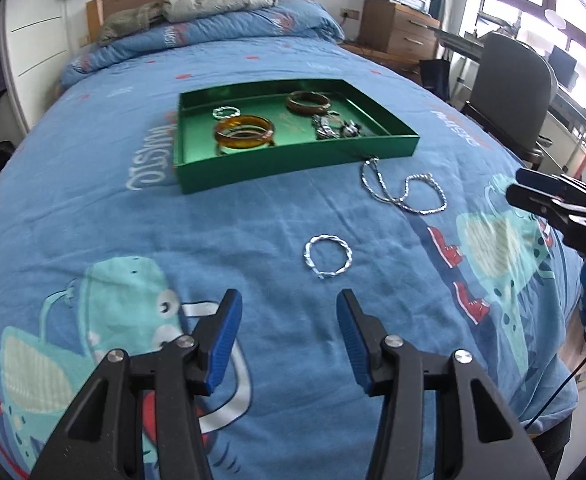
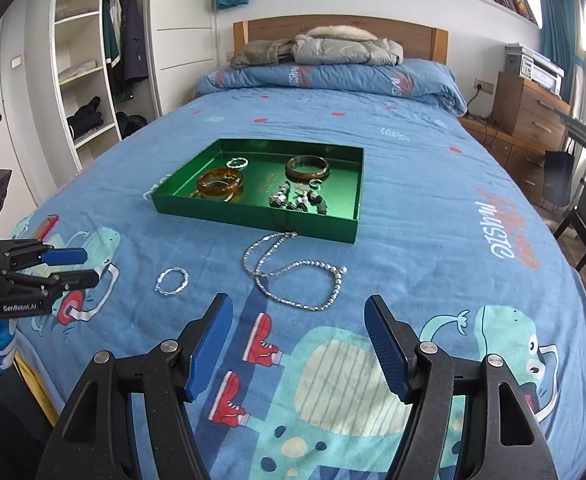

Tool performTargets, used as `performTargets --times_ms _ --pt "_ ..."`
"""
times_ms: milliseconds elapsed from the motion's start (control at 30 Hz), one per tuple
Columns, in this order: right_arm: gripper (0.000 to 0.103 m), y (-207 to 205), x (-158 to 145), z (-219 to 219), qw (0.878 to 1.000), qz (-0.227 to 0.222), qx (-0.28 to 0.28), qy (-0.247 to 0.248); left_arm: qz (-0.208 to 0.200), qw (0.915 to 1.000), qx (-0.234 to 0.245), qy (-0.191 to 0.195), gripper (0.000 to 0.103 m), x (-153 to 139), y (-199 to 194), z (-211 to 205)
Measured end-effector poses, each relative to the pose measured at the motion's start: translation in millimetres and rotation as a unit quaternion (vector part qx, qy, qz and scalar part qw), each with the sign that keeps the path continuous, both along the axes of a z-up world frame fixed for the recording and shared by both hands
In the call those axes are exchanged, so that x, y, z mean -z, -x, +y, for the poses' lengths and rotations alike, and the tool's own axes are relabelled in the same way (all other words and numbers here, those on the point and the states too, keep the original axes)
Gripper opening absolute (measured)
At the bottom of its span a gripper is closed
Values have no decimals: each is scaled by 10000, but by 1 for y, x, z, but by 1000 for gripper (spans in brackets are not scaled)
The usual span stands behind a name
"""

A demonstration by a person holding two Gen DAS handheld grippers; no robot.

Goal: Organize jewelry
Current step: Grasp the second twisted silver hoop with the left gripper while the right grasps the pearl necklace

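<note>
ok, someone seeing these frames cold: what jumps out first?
The shiny green rectangular tray in the middle of the blue cartoon-print bedspread, holding two amber bangles, a small silver ring and a heap of dark trinkets. Then the long silver chain necklace looped on the spread just in front of the tray, with the twisted silver bracelet lying apart from it. Both sets of blue-padded jaws stand open and empty in the foreground.

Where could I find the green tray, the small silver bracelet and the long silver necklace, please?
green tray (image 1: pixel 293 164), left wrist view, front wall.
small silver bracelet (image 1: pixel 348 249), left wrist view, right side of loop.
long silver necklace (image 2: pixel 297 304), right wrist view, near curve of chain.
</note>
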State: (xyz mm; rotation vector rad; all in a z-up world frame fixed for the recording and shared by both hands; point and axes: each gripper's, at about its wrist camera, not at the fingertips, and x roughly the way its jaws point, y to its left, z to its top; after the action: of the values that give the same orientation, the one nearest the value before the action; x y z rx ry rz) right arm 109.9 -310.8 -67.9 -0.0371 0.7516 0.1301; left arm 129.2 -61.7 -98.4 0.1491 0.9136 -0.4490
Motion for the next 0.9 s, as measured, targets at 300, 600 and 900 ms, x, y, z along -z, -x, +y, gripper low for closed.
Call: performTargets --times_ms 300,600,900 --pt "37 -55 38 -21 9983 538 5 -201 378 9992 9 92 47 23 -29 -13" --pt "26 -94 69 -30 9940 1056 19 -294 487 9988 59 50 46 31 -49 -28" --pt "26 -104 75 -21 9929 1161 -244 -53 637 9976 6 -287 31 46 -62 -39"
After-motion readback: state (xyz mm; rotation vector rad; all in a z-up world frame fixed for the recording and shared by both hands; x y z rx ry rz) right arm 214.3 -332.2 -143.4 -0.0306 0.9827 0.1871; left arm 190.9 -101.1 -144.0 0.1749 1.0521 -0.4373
